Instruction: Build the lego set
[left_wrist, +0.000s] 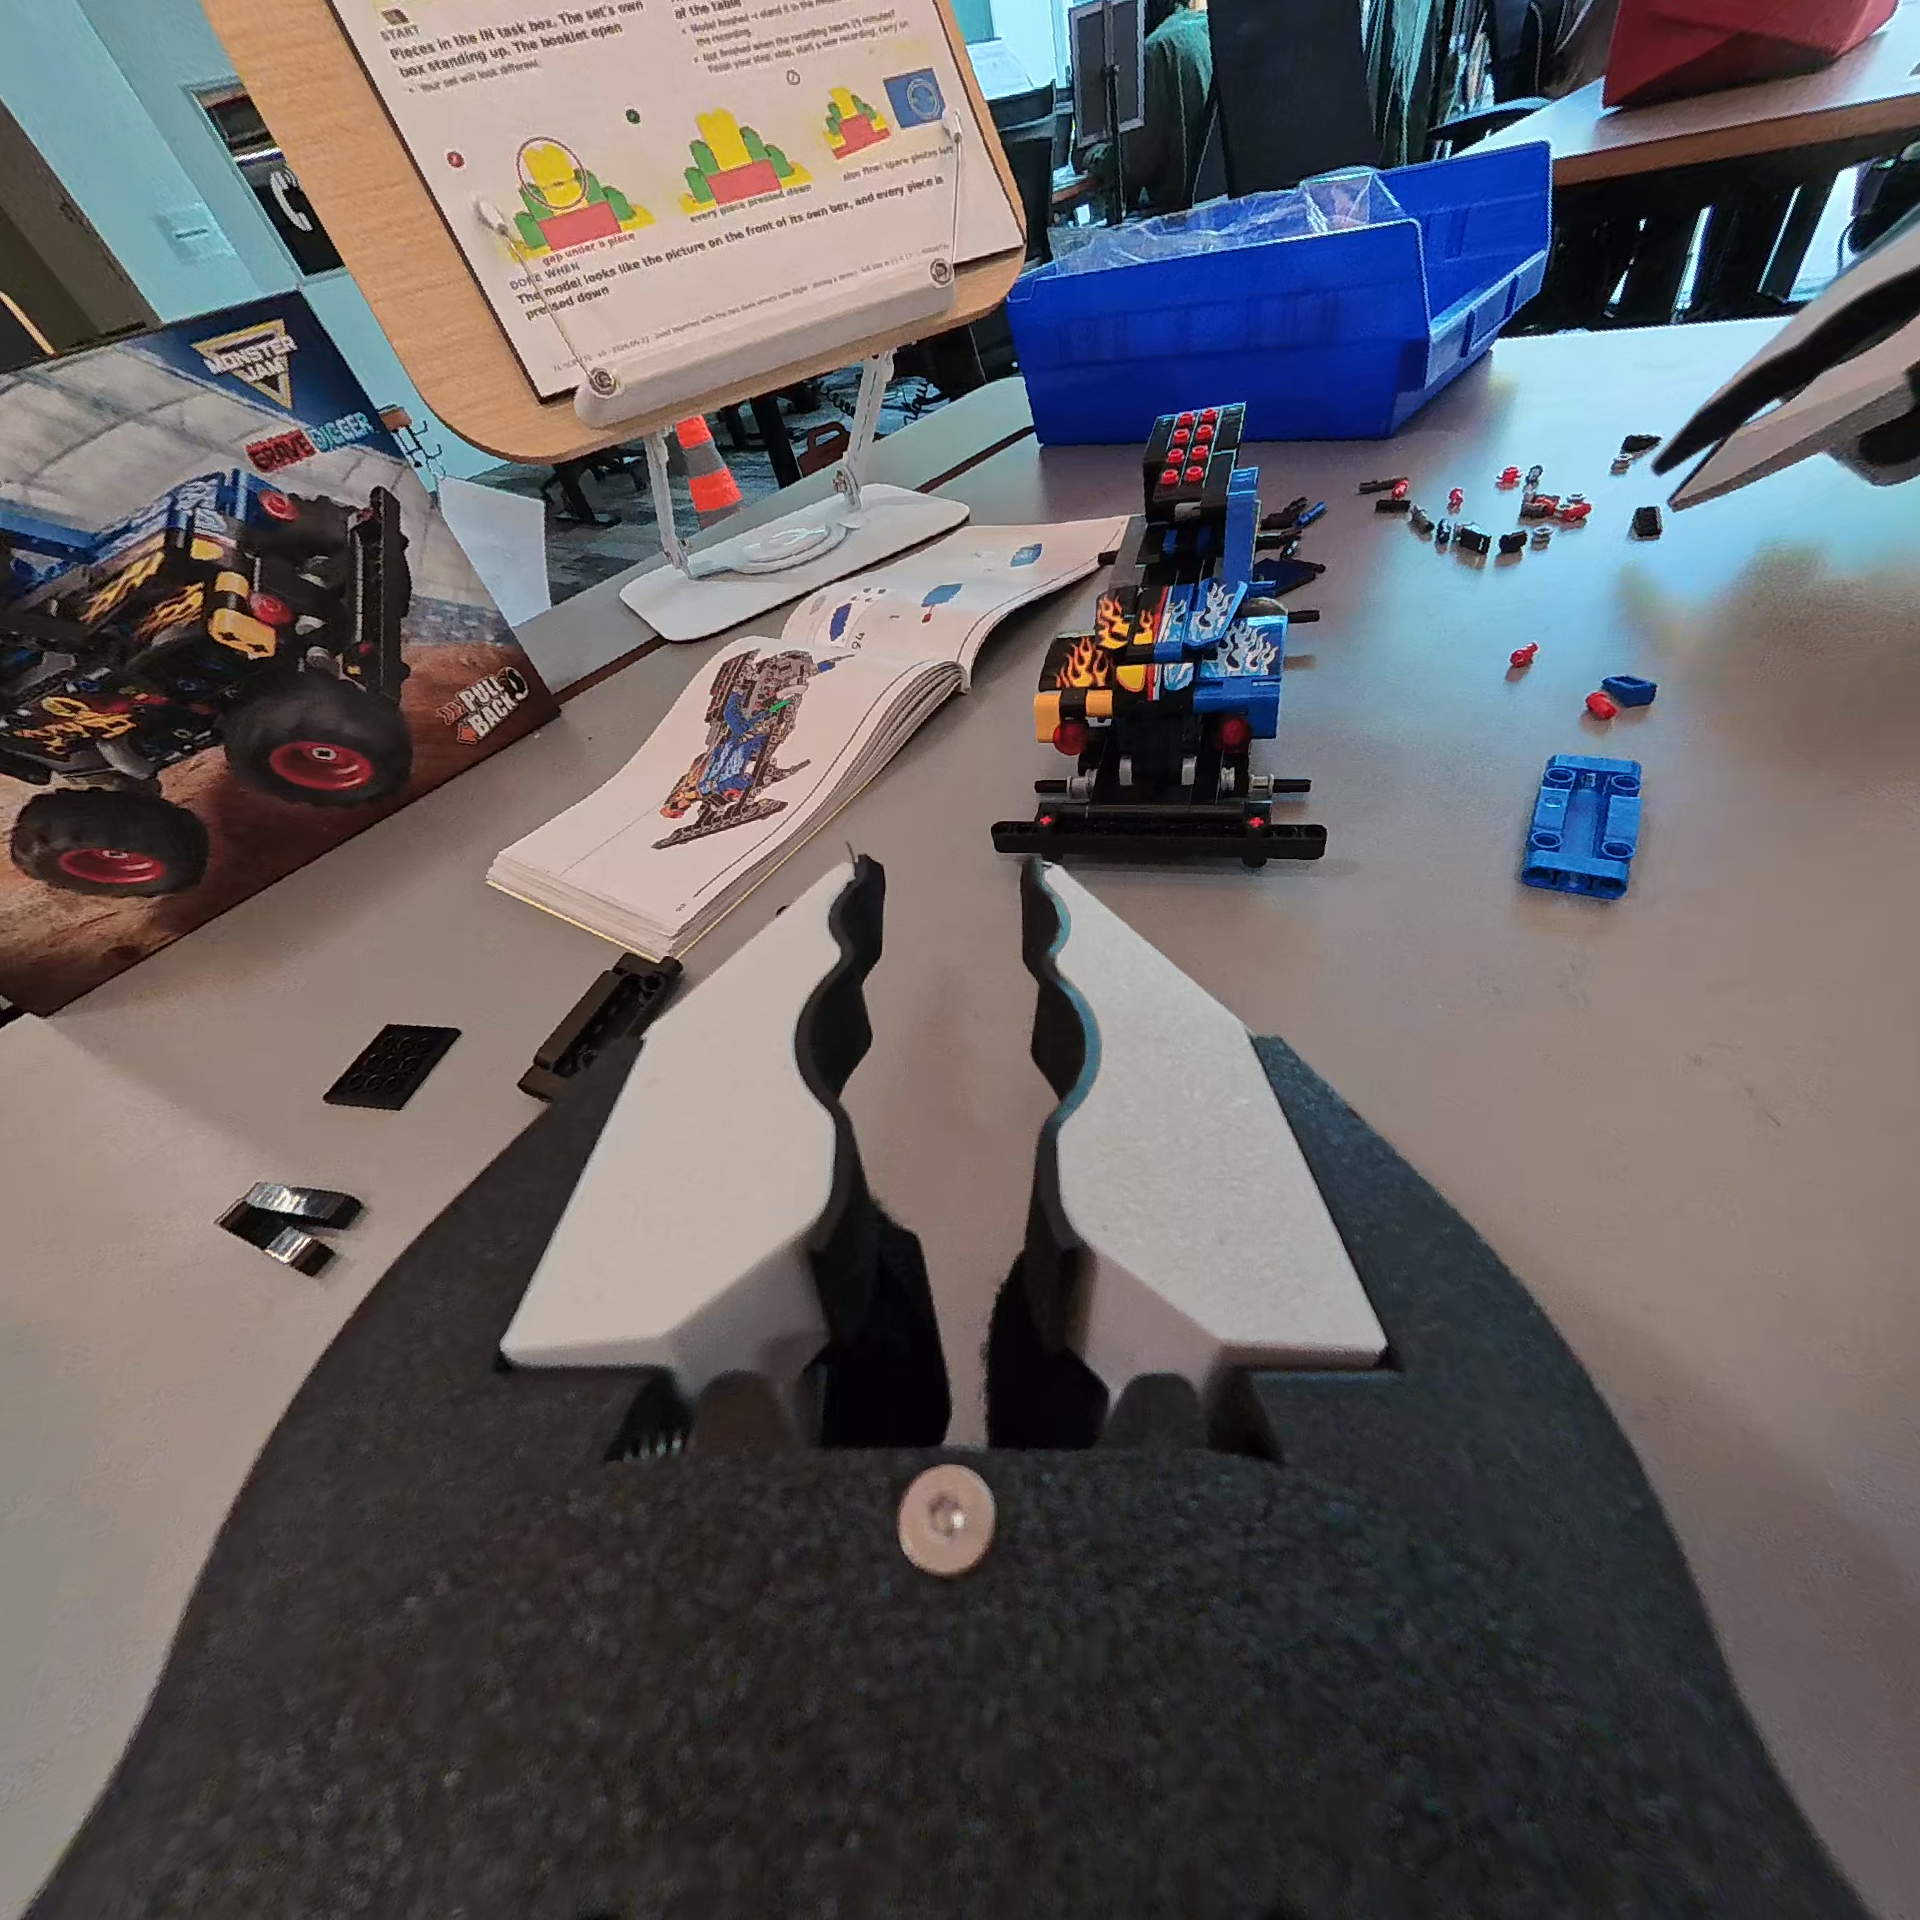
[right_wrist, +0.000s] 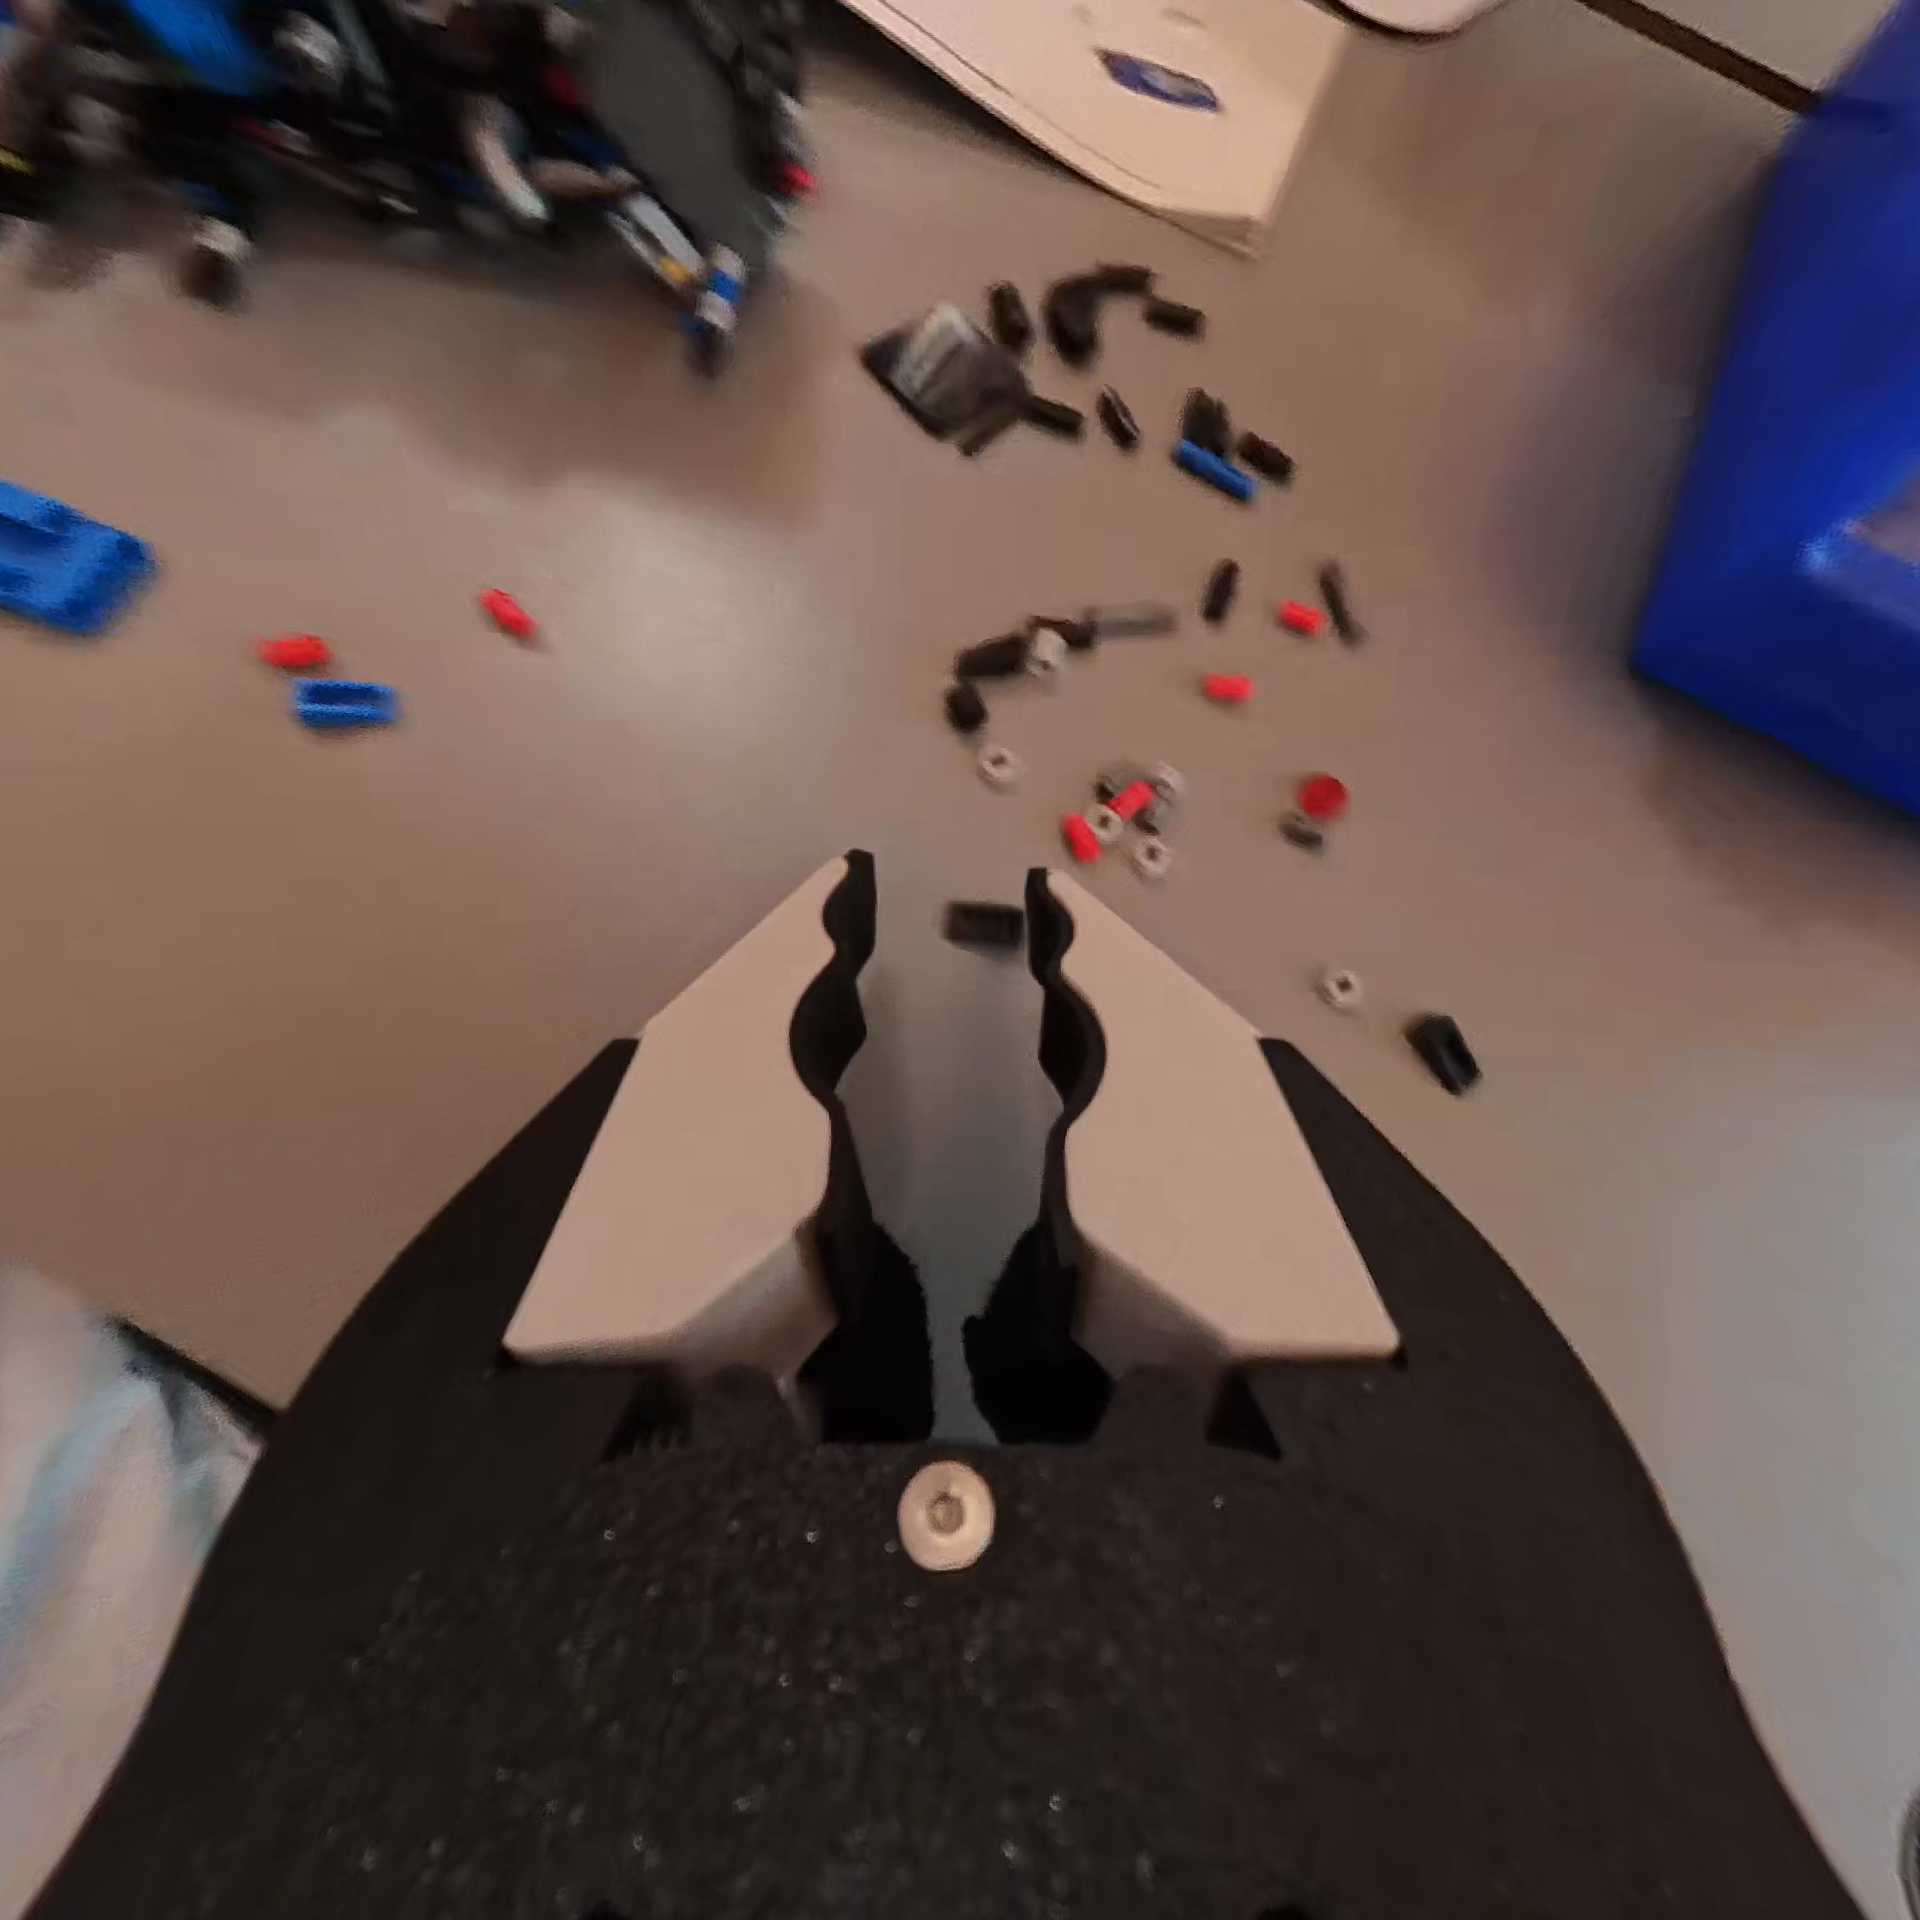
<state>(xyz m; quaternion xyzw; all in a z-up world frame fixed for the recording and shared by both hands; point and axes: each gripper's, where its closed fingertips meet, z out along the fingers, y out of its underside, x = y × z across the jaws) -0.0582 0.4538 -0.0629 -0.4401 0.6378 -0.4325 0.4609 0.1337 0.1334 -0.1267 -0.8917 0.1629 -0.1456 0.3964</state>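
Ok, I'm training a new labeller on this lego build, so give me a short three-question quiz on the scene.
1. True or false: the left hand-held gripper holds a piece.
2. Which lies left of the partly built truck? A) open instruction booklet B) blue bin C) large blue piece
3. What small dark thing sits between the right hand-held gripper fingertips?

Key: 1 false, it is open and empty; 2 A; 3 a small black piece on the table, not gripped.

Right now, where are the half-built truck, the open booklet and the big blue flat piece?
Truck (left_wrist: 1158, 665): left wrist view, flame-patterned hood.
Booklet (left_wrist: 769, 748): left wrist view, open left page.
Blue flat piece (left_wrist: 1581, 826): left wrist view, its centre.
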